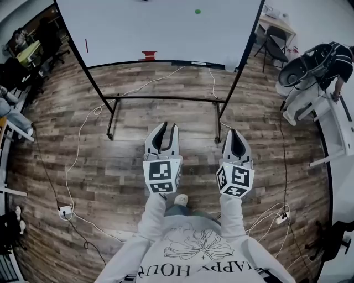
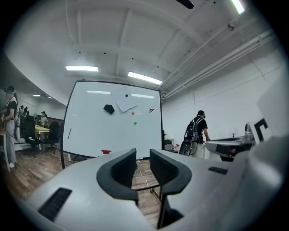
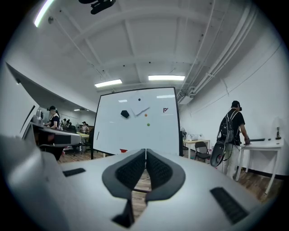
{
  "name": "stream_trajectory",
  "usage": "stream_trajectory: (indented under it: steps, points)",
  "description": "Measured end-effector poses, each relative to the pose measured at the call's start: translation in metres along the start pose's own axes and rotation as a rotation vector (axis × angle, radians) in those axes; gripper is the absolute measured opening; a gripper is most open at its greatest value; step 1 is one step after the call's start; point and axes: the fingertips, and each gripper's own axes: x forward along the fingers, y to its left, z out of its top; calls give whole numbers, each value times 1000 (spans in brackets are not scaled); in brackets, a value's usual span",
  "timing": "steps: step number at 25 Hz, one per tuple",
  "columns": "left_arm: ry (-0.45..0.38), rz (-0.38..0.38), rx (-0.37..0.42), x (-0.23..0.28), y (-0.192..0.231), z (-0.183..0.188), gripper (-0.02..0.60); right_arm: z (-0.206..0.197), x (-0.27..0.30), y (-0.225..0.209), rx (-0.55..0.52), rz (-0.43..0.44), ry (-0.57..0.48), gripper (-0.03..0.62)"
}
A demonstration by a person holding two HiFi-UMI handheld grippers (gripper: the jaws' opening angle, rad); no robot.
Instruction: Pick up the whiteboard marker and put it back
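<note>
A white whiteboard (image 1: pixel 160 27) on a black stand faces me some way off. A thin marker-like stick (image 1: pixel 86 45) stands upright on its left part, also visible in the left gripper view (image 2: pixel 69 133) and the right gripper view (image 3: pixel 98 135). A small red item (image 1: pixel 149 54) rests at the board's lower edge, and a green dot (image 1: pixel 197 11) sits higher up. My left gripper (image 1: pixel 167 128) points level at the board, open, with nothing between its pads (image 2: pixel 125 168). Beside it, my right gripper (image 1: pixel 235 132) is shut, pads (image 3: pixel 135 169) touching and empty.
The stand's feet (image 1: pixel 110 132) and crossbar lie just ahead on the wood floor. White cables (image 1: pixel 77 155) run to a power strip (image 1: pixel 65 210). A person with a backpack (image 3: pixel 230 135) stands at a table on the right, near a folding chair (image 1: pixel 275 41). Desks and people are on the left.
</note>
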Motion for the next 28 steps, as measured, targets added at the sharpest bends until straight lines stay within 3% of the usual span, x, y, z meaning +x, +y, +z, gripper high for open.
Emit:
stream_trajectory:
  steps: [13,28]
  points:
    - [69,-31,-4,111,16,-17,97,-19,99,-25,19,-8,51,6]
    - [80,10,17,310,12,1,97,2,285,-120,31,19,11,6]
